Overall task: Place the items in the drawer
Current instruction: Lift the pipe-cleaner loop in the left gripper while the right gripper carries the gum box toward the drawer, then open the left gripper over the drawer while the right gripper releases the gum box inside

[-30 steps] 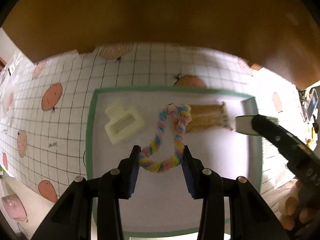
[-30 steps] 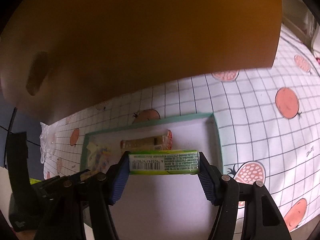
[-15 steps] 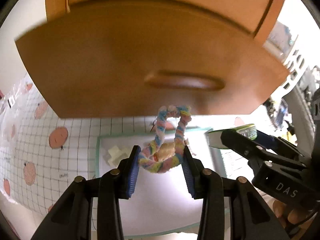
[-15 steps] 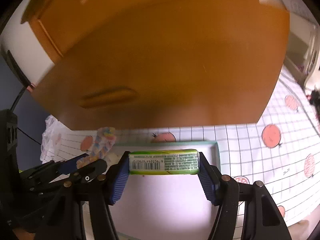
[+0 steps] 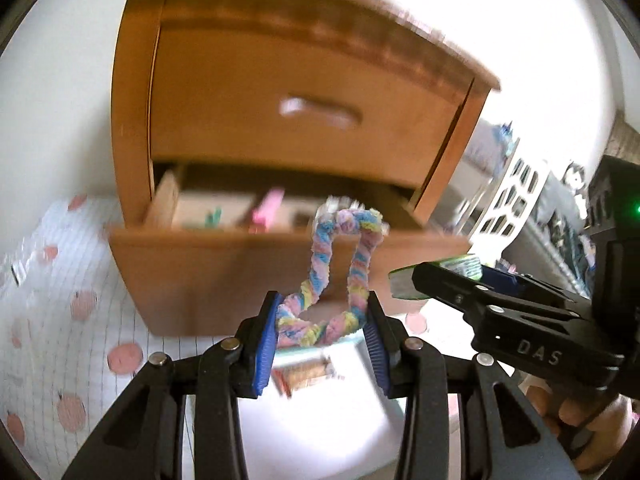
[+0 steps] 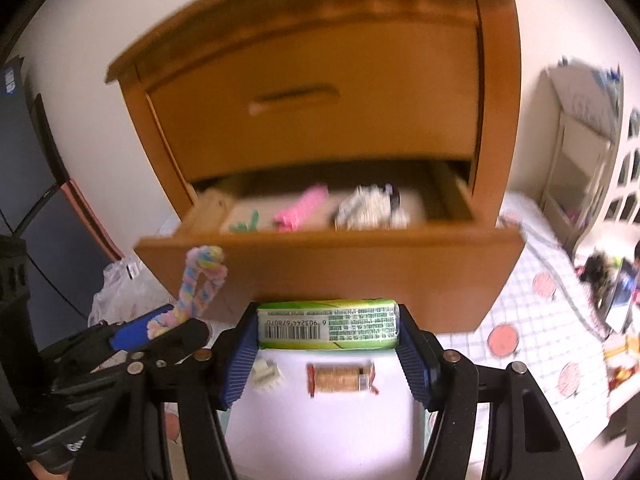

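The open drawer of the wooden nightstand faces me, blurred things inside. My left tool clamps a pastel twisted loop, my right tool a green packet, above a white tray on fruit-print checked cloth, possibly a bed.

Home bedroom, wooden nightstand, white shelving

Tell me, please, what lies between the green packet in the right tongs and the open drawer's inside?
Only the drawer's wooden front panel; in the right wrist view the green packet sits below its top edge.
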Demonstrator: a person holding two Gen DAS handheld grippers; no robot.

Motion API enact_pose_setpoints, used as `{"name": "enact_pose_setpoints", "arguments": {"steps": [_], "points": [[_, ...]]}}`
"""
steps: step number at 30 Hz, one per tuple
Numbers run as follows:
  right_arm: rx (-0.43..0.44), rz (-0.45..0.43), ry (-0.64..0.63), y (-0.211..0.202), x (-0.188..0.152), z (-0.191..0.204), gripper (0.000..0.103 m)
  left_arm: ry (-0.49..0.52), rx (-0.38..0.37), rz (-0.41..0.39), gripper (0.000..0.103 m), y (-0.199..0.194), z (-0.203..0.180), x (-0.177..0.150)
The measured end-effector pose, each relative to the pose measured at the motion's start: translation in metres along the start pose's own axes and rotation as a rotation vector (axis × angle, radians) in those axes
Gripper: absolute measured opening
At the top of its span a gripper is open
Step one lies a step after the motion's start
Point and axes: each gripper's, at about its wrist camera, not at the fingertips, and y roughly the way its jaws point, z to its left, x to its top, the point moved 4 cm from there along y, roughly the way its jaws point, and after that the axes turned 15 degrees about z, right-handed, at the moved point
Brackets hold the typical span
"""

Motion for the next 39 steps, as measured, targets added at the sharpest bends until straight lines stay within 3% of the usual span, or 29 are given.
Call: {"name": "enact_pose_setpoints", "arguments": {"steps": [6, 12, 19, 30, 39], "points": [[-0.017, -0.083, -0.009, -0.037, 0.037, 0.008, 0.067, 0.024, -0.052, -0.078, 0.042, -0.025, -0.003, 0.041], [-0.055, -0.113, -0.015, -0.058, 0.079, 0.007, 0.067, 0.01, -0.064, -0.093, 0.043, -0.019, 0.007, 0.081], [-0.121, -0.065, -0.023, -0.038, 0.108, 0.003, 0.067, -0.029, -0.021, -0.05, 0.044, 0.008, 0.026, 0.099], [-0.19, 0.043, -0.01, 0.015, 0.117, -0.004, 0.067, -0.05, 0.024, 0.002, 0.046, 0.036, 0.044, 0.105], [-0.209, 0.083, -0.008, 0.032, 0.121, -0.006, 0.067, -0.075, 0.041, 0.035, 0.051, 0.046, 0.056, 0.104]]}}
